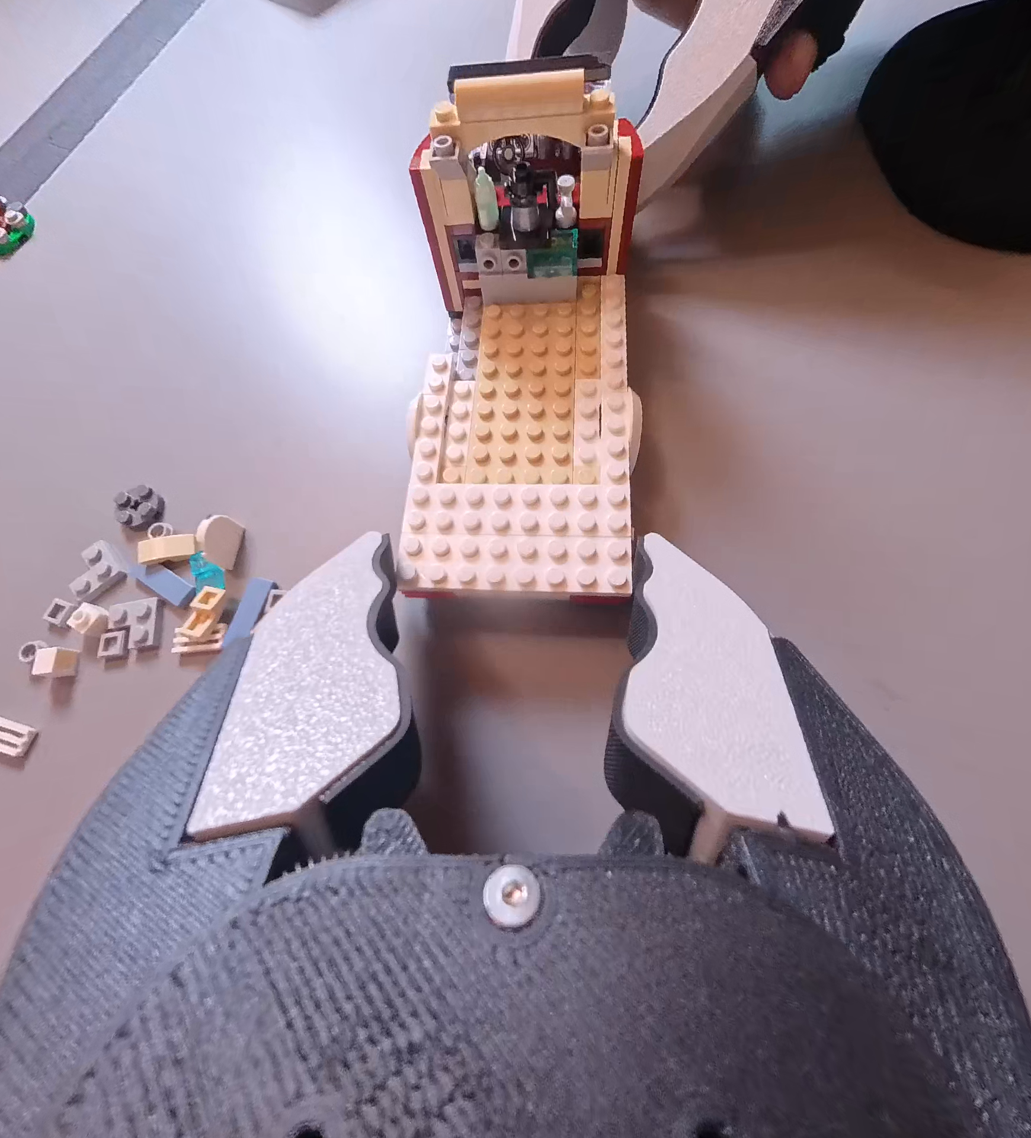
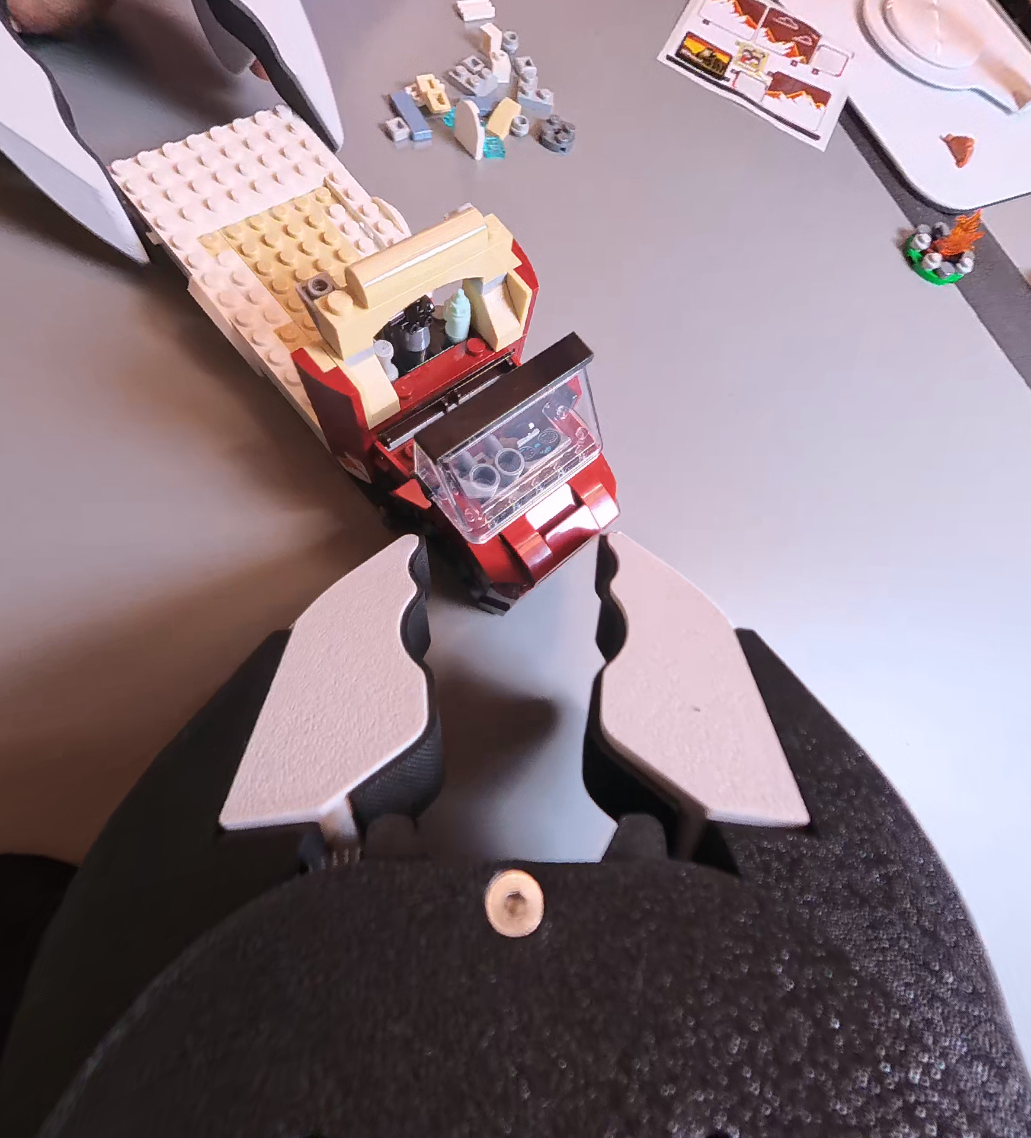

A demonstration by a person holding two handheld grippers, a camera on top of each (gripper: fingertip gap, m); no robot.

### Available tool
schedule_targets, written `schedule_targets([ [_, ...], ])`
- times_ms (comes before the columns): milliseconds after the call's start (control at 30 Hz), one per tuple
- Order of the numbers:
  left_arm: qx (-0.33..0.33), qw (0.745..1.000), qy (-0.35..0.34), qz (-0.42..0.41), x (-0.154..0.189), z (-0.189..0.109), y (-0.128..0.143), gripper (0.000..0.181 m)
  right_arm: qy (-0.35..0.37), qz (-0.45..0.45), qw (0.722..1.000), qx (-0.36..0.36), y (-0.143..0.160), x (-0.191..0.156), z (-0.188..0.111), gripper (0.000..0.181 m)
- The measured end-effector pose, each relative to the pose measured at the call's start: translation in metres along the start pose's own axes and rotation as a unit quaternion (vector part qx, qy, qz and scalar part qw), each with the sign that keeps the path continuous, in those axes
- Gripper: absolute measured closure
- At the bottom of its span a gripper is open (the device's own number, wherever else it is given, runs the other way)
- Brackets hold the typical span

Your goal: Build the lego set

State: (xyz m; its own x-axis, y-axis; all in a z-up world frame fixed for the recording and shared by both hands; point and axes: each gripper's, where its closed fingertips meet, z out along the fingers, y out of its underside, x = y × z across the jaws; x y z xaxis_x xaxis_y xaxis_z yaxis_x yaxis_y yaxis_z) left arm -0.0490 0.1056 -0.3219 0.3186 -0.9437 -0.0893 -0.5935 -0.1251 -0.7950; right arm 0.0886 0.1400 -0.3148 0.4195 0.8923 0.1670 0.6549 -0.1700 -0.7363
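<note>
- Grey tabletop (image 1: 193, 369) fills both views, with a darker strip along its far edge.
- The lego truck (image 1: 522, 382) stands on it: a dark red cab with a clear windscreen (image 2: 513, 456), a tan arch behind it, and a flat studded bed in white and tan.
- The left gripper (image 1: 513, 573) sits at the rear of the bed, jaws spread wide, one finger at each back corner; actual contact cannot be told.
- The right gripper (image 2: 510, 560) faces the cab's front, jaws open, tips just beside the red bumper, gripping nothing.
- A pile of loose bricks (image 1: 150, 591) in grey, tan and blue lies near the truck.
- A sticker sheet (image 2: 759, 68) and a small campfire model (image 2: 944, 252) lie farther off.
</note>
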Motion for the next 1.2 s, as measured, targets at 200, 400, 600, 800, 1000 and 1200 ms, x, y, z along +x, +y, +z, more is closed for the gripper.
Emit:
schedule_targets([
  [200,-0.008,1.0,-0.017,-0.001,-0.019,0.021,-0.013,0.108,0.064,0.042,0.997,0.002,0.008,0.032,0.0,0.131],
  [400,-0.032,0.999,-0.024,0.015,-0.032,0.064,-0.041,0.108,0.143,0.081,0.986,-0.024,0.033,0.071,-0.016,0.131],
  [600,-0.049,0.998,-0.046,0.01,-0.031,0.104,-0.07,0.108,0.178,0.122,0.976,-0.042,0.059,0.097,-0.039,0.12],
  [800,-0.036,0.998,-0.041,0.014,-0.032,0.113,-0.078,0.107,0.194,0.144,0.97,-0.036,0.066,0.106,-0.046,0.123],
  [1000,-0.013,0.998,-0.053,0.031,-0.033,0.103,-0.084,0.104,0.205,0.138,0.968,-0.035,0.066,0.108,-0.046,0.123],
  [1200,0.086,0.993,-0.077,0.03,-0.029,0.045,-0.11,0.11,0.212,0.131,0.968,-0.017,0.061,0.108,-0.051,0.119],
])
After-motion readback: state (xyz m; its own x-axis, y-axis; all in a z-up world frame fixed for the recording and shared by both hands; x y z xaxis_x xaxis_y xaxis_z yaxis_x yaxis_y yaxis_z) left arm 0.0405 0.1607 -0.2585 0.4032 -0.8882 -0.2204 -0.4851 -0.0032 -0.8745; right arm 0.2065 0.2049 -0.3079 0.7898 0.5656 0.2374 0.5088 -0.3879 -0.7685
